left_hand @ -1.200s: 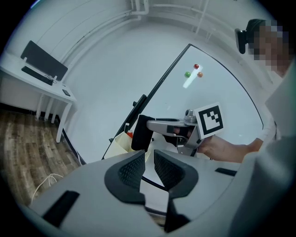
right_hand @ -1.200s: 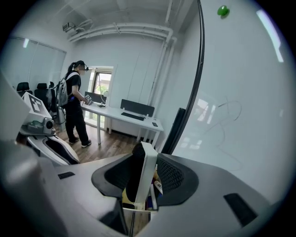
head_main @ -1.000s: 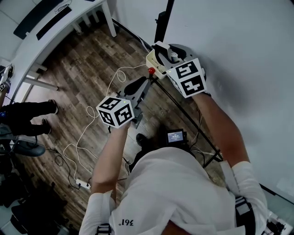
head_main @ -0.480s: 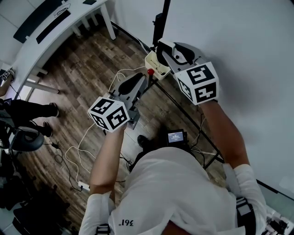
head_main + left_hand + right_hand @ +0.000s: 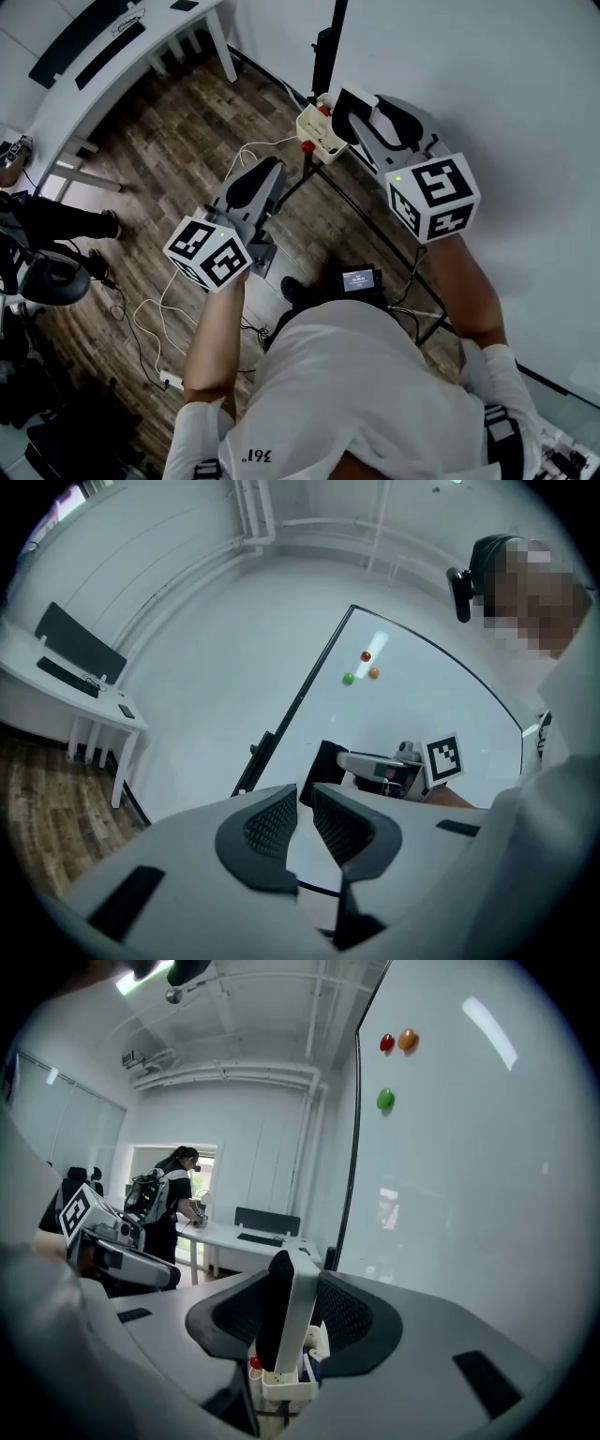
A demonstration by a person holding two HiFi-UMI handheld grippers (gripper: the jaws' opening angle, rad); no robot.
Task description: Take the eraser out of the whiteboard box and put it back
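The right tongs hold the eraser between their pads, which stand wide apart and press on its two broad faces. The eraser stands on edge, its white plastic back towards the whiteboard and its black felt face turned the other way. Directly below it in the right gripper view sits the whiteboard box, a small cream tray fixed at the board's lower edge with pen ends sticking up from it. The eraser's lower end overlaps the box in that view, so whether the two touch cannot be told.

The left tongs hold nothing. Their ribbed pads stand at a narrow gap, with only the board showing between them, and they are off to the side, well apart from the box.

Three round magnets, red, orange and green, sit high on the board. Below both arms lies a wooden floor, and a white surface stands near the far wall.
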